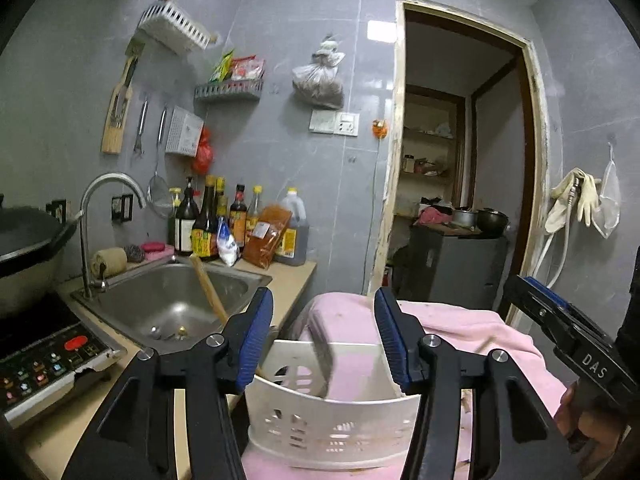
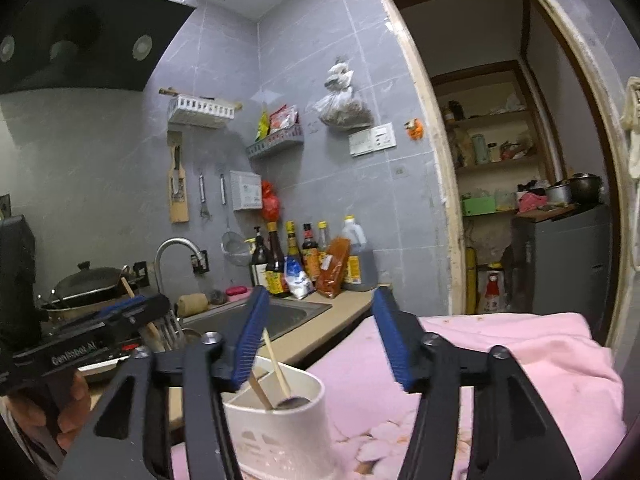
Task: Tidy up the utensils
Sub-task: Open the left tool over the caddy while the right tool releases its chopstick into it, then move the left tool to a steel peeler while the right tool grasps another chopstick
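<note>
Left gripper [image 1: 324, 336] is being held with jaws parted, nothing pressed between the pads; the white utensil holder [image 1: 332, 420] is being seen just below and between them, standing on the pink cloth [image 1: 460, 320]. Right gripper [image 2: 316, 340] is likewise being held with jaws apart and empty, above the holder, in which wooden chopsticks [image 2: 276, 364] are leaning. The sink [image 1: 172, 300] is lying beyond in the tabletop [image 1: 292, 276]

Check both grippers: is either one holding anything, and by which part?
Nothing is held. The left gripper and right gripper are both open above the white utensil holder, pads touching nothing.
</note>
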Tool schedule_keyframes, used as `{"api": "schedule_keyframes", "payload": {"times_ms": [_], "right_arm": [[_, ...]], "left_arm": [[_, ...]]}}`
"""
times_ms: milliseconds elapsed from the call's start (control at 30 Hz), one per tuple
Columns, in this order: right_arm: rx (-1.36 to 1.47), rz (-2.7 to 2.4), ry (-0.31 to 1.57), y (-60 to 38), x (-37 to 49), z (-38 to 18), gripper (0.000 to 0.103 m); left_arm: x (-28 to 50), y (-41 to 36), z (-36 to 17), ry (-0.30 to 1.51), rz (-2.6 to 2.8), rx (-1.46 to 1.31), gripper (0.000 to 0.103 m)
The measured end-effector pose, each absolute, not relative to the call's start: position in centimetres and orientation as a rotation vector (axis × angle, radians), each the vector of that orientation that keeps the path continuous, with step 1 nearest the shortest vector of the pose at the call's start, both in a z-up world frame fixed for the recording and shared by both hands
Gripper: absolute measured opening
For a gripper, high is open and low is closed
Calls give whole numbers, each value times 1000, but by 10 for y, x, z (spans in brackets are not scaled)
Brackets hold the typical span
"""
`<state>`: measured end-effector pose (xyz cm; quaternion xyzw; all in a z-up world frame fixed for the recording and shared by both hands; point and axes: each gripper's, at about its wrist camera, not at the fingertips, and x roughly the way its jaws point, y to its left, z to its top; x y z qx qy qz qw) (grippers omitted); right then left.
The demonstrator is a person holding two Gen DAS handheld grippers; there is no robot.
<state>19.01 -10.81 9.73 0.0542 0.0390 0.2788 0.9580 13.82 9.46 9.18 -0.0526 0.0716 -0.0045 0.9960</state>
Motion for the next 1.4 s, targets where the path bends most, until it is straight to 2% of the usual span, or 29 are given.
{"api": "schedule_keyframes", "payload": {"times_ms": [33,100,167,300,467,667,1167,1333,1400], "right_arm": [[107,552,78,-113,186,99,70],[109,517,64,-126,175,103,77],[107,497,47,-139,164,106,83],[82,422,17,-165,138,112,103],[42,337,5,-196,110,113,103],[-29,256,47,-224,92,102,103],[-63,263,469,-268,142,37,102],[-63,338,623,-266,168,19,73],[-70,367,680,-261,179,10,65]], "left_arm": [[136,91,95,139,-11,-97,51],[127,80,100,115,-21,-77,63],[118,69,104,84,-35,-59,82],[102,44,108,47,-79,-20,88],[95,16,103,57,-151,8,95],[99,-11,88,138,-248,24,96],[156,-69,18,625,-422,79,96],[177,-73,3,767,-417,77,96],[183,-71,-2,806,-404,66,95]]}}
